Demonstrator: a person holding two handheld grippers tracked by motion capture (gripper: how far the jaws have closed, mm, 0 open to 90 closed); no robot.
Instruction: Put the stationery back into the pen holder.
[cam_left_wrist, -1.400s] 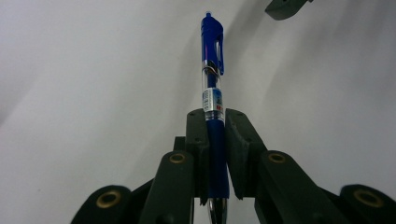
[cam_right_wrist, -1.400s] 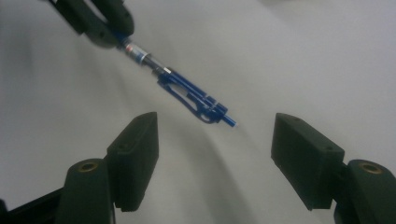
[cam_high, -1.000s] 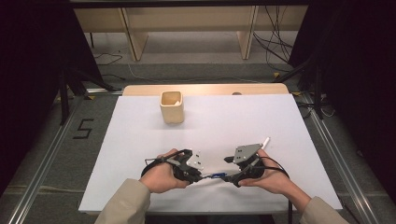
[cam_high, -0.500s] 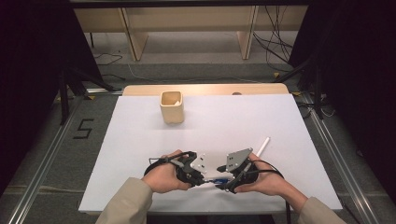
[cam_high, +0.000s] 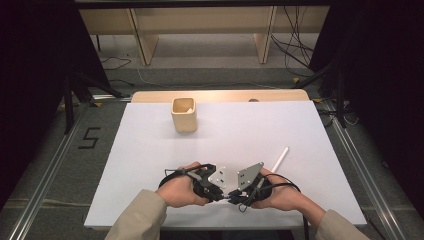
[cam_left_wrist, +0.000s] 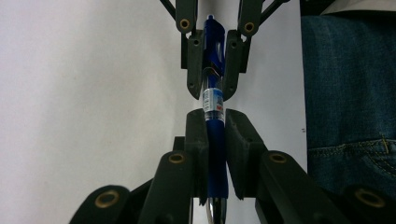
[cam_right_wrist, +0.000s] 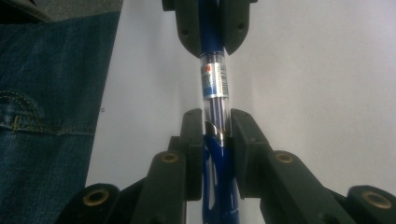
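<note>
L gripper (cam_left_wrist: 215, 122) is clenched on the blue grip end of the pen (cam_left_wrist: 214, 100), near the front edge of the table (cam_high: 150, 165), about mid-width. R gripper (cam_right_wrist: 216, 122) faces it tip to tip; its jaws have just been closing, w/ the pen's clear barrel and clip end between them, and the pads now look pressed on it. So the pen spans both grippers, held off the white top, just in front of the person.

Judging by the loose white stick (cam_high: 280, 160) lying right of the hands toward the right edge, the step looks like pulling or twisting the pen apart, or re-seating a part. To do it well: keep both grips square to the barrel, pull straight along its axis, no bending; hold the L side still and let R do the work.

Materials: pen is smooth plastic, round, w/ a printed label; the grip sleeve looks matte. Jaw pads are black and blocky w/ brass pivots. A square-ish tan cup (cam_high: 183, 114), open top, stands near the back edge, left of centre, well apart.
</note>
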